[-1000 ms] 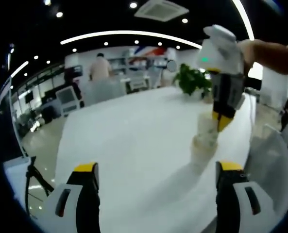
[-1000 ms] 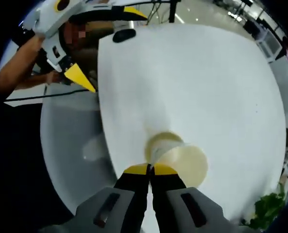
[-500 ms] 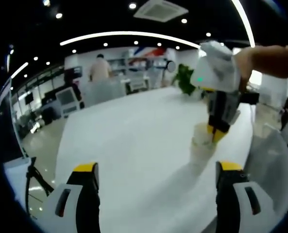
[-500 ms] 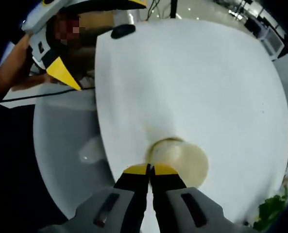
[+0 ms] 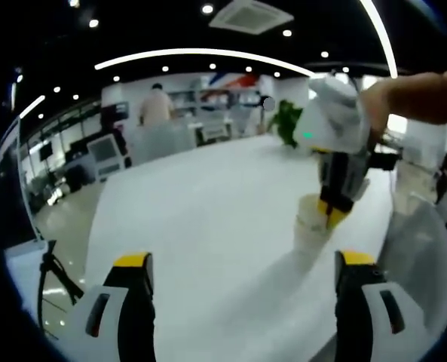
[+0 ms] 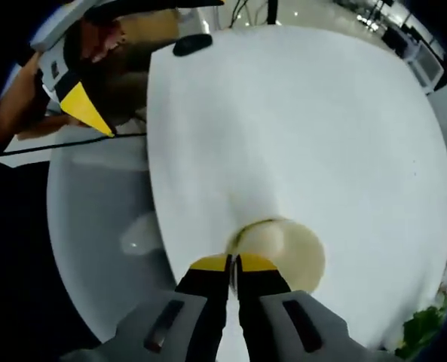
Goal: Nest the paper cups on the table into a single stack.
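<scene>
Right hand-held gripper (image 6: 233, 262) has its jaws pressed together on the near rim of the top paper cup (image 6: 277, 245), which sits in or on the cup stack (image 5: 310, 223). In the right gripper view the camera looks straight down the mouth: cup interior reads pale and empty, nothing in it that I can make out. How many cups are in the stack, can't tell; the left gripper view is too blurred to count rims.

Stack stands on the white surface (image 6: 298, 128), toward the edge nearest the person. In the left gripper view the right hand-held gripper (image 5: 335, 215) comes down from above onto the stack's rim, with the person's hand (image 5: 411, 94) behind it.

Left hand-held gripper (image 5: 244, 268) is spread wide, holding nothing, low over the surface and well apart from the stack. It also shows in the right gripper view (image 6: 84, 109), off the surface edge.

Risks, my read:
- Pinch is on one wall only, so a push down off-axis could tilt the cup and jam it crooked instead of seating it.
- Thin paper rim may crease or fold under the clamp.
- Nothing braces the base; a sideways drag on release could tip the stack.
- If the cup wedges tight to the jaws, lifting away may pull it back out.
</scene>
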A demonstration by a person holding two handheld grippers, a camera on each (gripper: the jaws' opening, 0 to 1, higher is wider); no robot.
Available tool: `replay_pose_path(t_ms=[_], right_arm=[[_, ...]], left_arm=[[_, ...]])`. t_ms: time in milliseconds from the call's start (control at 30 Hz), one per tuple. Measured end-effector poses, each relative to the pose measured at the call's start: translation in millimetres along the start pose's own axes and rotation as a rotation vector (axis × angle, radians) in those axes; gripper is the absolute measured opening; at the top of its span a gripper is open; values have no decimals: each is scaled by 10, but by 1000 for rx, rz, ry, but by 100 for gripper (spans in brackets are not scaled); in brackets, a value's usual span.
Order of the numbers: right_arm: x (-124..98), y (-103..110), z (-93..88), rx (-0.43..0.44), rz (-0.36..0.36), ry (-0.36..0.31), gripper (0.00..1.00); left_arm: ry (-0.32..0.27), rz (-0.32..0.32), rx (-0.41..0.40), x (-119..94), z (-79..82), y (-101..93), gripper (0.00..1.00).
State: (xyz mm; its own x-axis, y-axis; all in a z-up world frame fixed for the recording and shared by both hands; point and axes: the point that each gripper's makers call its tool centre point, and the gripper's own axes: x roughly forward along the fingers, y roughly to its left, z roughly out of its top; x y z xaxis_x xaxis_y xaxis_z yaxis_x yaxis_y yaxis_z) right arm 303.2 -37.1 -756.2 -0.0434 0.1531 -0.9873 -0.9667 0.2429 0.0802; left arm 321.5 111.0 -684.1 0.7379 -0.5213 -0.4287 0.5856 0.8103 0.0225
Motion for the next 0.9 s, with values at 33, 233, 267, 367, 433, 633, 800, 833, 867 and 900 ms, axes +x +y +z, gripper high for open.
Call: replay_pose_path(t_ms=[33, 233, 267, 367, 433, 633, 800, 833, 867, 900], right_arm=[[-3, -11, -2, -2, -5, -3, 5], [-115, -74, -67, -5, -11, -25, 14], [-150, -89, -67, -3, -13, -39, 15], [-234, -115, -26, -20, -32, -107, 20], [-285, -121, -12, -37, -45, -157, 28], [-529, -147, -93, -13, -71, -328, 46], [-701, -217, -241, 3, -150, -483, 53], [-728, -213, -294, 28, -159, -512, 53], [-744, -212, -298, 26, -163, -534, 55], [-792, -214, -305, 31, -179, -593, 56]], left_arm=[[0, -1, 1, 5, 1, -4, 99], [2, -8, 3, 42, -13, -28, 99], [3, -9, 2, 48, -16, -30, 99], [3, -15, 2, 65, -17, -44, 99], [5, -22, -1, 76, -13, -49, 99], [1, -38, -4, 97, 17, -58, 99], [-23, -55, 9, 111, 85, -78, 99], [-21, -59, 6, 117, 83, -79, 99], [-18, -61, 4, 121, 77, -78, 99], [-12, -64, 3, 128, 64, -76, 99]])
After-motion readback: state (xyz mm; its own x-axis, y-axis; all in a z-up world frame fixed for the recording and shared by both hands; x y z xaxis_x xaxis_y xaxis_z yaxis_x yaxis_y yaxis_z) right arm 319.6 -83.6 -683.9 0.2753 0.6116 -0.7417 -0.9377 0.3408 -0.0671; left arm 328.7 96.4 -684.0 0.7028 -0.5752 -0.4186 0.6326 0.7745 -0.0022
